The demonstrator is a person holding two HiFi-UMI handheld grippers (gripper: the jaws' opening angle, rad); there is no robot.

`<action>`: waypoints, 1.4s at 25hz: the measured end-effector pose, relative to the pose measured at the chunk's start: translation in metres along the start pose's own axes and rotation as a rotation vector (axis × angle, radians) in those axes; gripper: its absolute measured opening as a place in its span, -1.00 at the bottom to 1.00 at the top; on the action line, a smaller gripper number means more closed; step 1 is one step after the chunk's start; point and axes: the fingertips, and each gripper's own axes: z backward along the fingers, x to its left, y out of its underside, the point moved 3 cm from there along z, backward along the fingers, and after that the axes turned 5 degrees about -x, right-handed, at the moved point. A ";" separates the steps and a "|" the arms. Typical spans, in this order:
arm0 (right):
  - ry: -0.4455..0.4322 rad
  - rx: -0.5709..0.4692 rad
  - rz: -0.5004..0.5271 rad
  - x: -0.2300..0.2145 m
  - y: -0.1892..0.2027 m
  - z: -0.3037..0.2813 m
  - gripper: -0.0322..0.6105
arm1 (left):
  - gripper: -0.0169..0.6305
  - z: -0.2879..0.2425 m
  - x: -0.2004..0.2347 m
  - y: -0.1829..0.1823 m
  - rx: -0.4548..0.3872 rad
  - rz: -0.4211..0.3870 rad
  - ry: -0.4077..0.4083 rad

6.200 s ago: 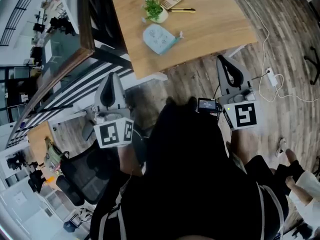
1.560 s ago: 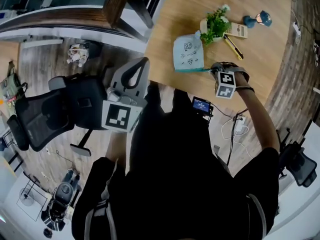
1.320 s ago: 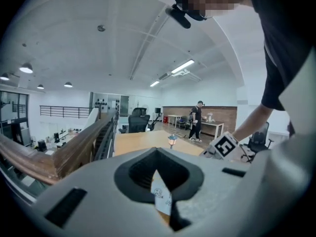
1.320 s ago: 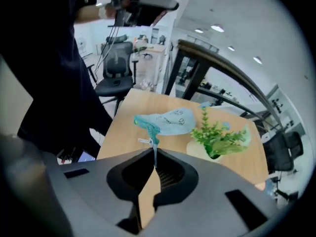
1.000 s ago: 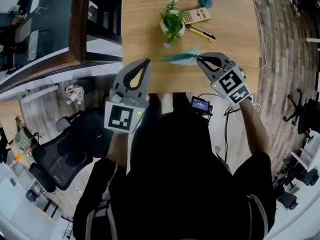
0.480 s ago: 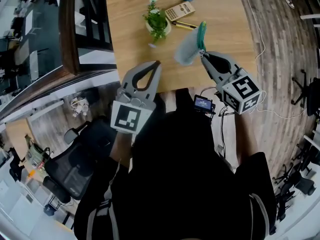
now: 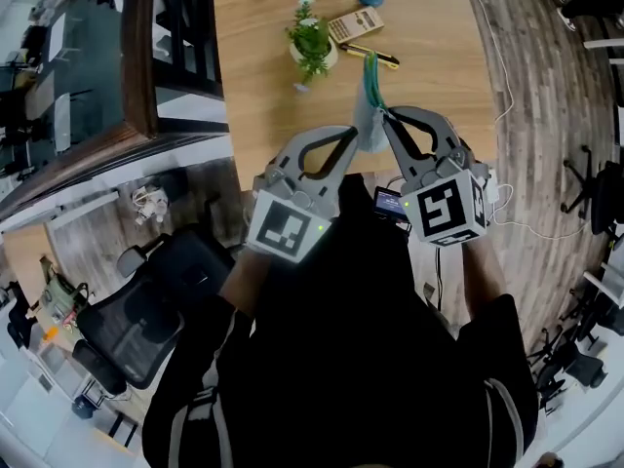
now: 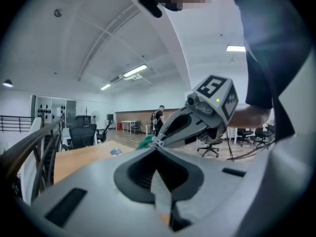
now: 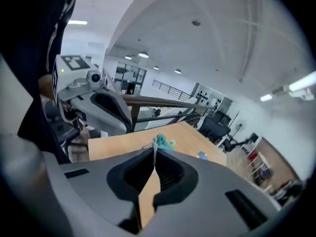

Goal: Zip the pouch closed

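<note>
Wooden table (image 7: 439, 47), plank floor (image 7: 546, 96), office chair (image 7: 146, 310), pouch (image 7: 366, 130) in right claw (image 7: 382, 115)

The pouch (image 7: 370, 115) shows edge-on only, its zipper too small to judge, its body hidden behind jaws in both gripper views.

Bright, even overhead light, soft shadows, strong fisheye bending, dark vignetted corners.

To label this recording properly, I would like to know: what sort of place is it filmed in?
Probably an open-plan office: a wooden desk with a calculator on it, a black swivel chair on wood flooring, and a railing beside the desk.
</note>
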 end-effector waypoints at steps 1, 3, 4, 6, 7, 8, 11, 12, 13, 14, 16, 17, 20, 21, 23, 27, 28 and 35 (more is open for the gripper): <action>0.022 0.026 0.084 0.001 -0.005 0.000 -0.83 | -0.95 -0.001 -0.001 -0.002 -0.016 -0.011 -0.001; 0.059 0.069 0.230 0.002 -0.015 0.002 -0.83 | -0.95 -0.004 -0.003 -0.005 -0.046 -0.034 -0.011; 0.075 0.086 0.289 0.002 -0.020 0.003 -0.83 | -0.95 -0.005 -0.004 -0.007 -0.063 -0.044 -0.017; 0.106 0.108 0.381 0.004 -0.029 0.006 -0.83 | -0.95 -0.006 -0.006 -0.012 -0.099 -0.049 -0.023; 0.118 0.111 0.412 0.005 -0.034 0.008 -0.83 | -0.95 -0.007 -0.008 -0.014 -0.114 -0.044 -0.022; 0.125 0.107 0.428 0.006 -0.039 0.010 -0.83 | -0.93 -0.008 -0.009 -0.016 -0.127 -0.039 -0.021; 0.136 0.086 0.431 0.009 -0.052 0.013 -0.83 | -0.85 -0.008 -0.011 -0.024 -0.172 -0.029 -0.014; 0.147 0.080 0.440 0.009 -0.056 0.014 -0.83 | -0.84 -0.007 -0.012 -0.027 -0.189 -0.019 -0.005; 0.159 0.076 0.455 0.010 -0.058 0.014 -0.83 | -0.84 -0.006 -0.013 -0.030 -0.206 -0.002 0.006; 0.172 0.072 0.473 0.010 -0.060 0.015 -0.83 | -0.83 -0.004 -0.013 -0.032 -0.223 0.023 0.015; 0.200 0.065 0.517 0.009 -0.062 0.016 -0.83 | -0.83 -0.002 -0.011 -0.036 -0.256 0.093 0.025; 0.213 0.060 0.536 0.009 -0.063 0.016 -0.83 | -0.83 -0.001 -0.009 -0.036 -0.269 0.148 0.024; 0.219 0.047 0.564 0.009 -0.064 0.019 -0.83 | -0.83 0.003 -0.005 -0.033 -0.283 0.268 0.012; 0.216 0.045 0.566 0.010 -0.063 0.020 -0.83 | -0.83 0.004 -0.005 -0.032 -0.287 0.276 0.003; 0.211 0.047 0.566 0.010 -0.063 0.021 -0.83 | -0.83 0.006 -0.002 -0.033 -0.299 0.273 -0.022; 0.202 0.050 0.564 0.014 -0.063 0.018 -0.83 | -0.83 0.011 0.003 -0.033 -0.266 0.095 -0.057; 0.198 0.051 0.560 0.015 -0.063 0.017 -0.83 | -0.83 0.013 0.003 -0.034 -0.257 0.060 -0.079; 0.177 0.042 0.485 0.017 -0.067 0.015 -0.83 | -0.84 0.014 0.004 -0.042 -0.271 -0.052 -0.163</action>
